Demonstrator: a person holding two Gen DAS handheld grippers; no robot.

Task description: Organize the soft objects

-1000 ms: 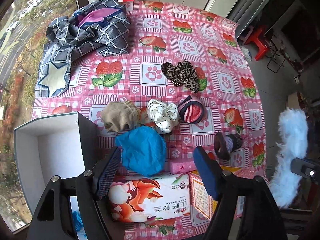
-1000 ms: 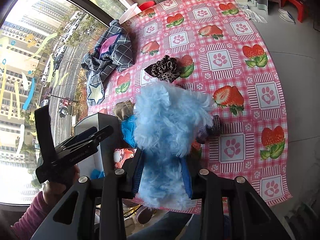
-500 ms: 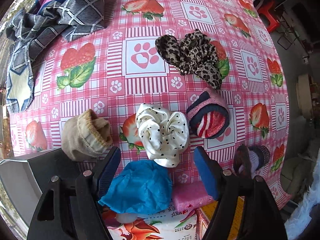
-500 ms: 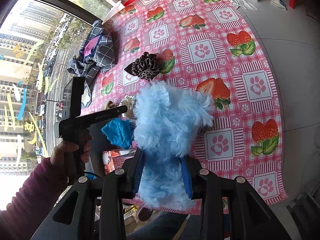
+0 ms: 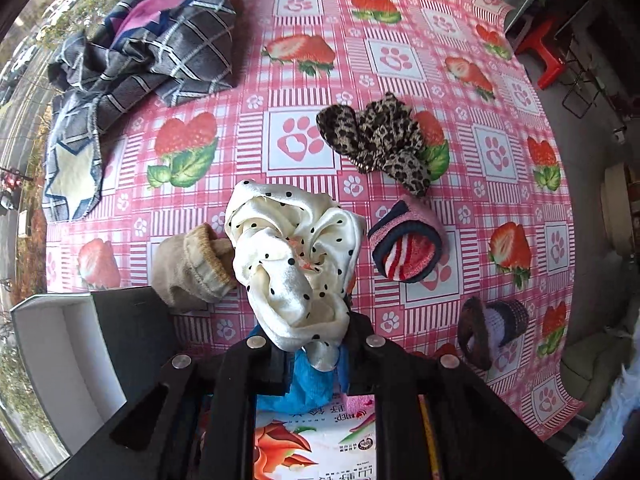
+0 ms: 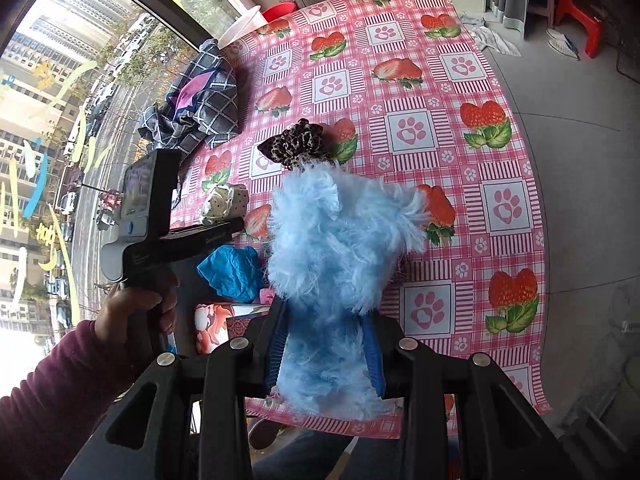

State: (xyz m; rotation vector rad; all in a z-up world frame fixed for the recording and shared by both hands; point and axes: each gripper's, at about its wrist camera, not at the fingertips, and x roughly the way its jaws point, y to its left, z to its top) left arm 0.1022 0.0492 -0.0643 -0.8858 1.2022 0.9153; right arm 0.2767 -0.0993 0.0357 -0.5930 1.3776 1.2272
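Since the earlier frame, the left gripper (image 5: 310,344) has come down over the table and closed its jaws; it now clamps the cream satin scrunchie with black dots (image 5: 294,264), which bunches up in front of its fingers. Just behind that grip lies a crumpled bright blue cloth (image 5: 308,386), resting against a printed packet of tissues with an orange fox picture (image 5: 316,444). To the scrunchie's left sits a rolled beige sock (image 5: 188,270), beside an open white box with a dark flap (image 5: 68,356). To its right lie a pink, navy and red striped rolled sock (image 5: 406,250), a leopard-print scrunchie (image 5: 376,140) farther up, and a brown and grey rolled item (image 5: 490,326) nearer the table edge. A grey checked blanket (image 5: 148,56) is heaped at the far left of the pink strawberry and paw-print tablecloth (image 5: 400,56). The right gripper (image 6: 326,354), unchanged, is shut on a fluffy light blue fur piece (image 6: 340,248) held above the table's near edge, while a hand in a maroon sleeve (image 6: 136,312) grasps the other tool's handle.
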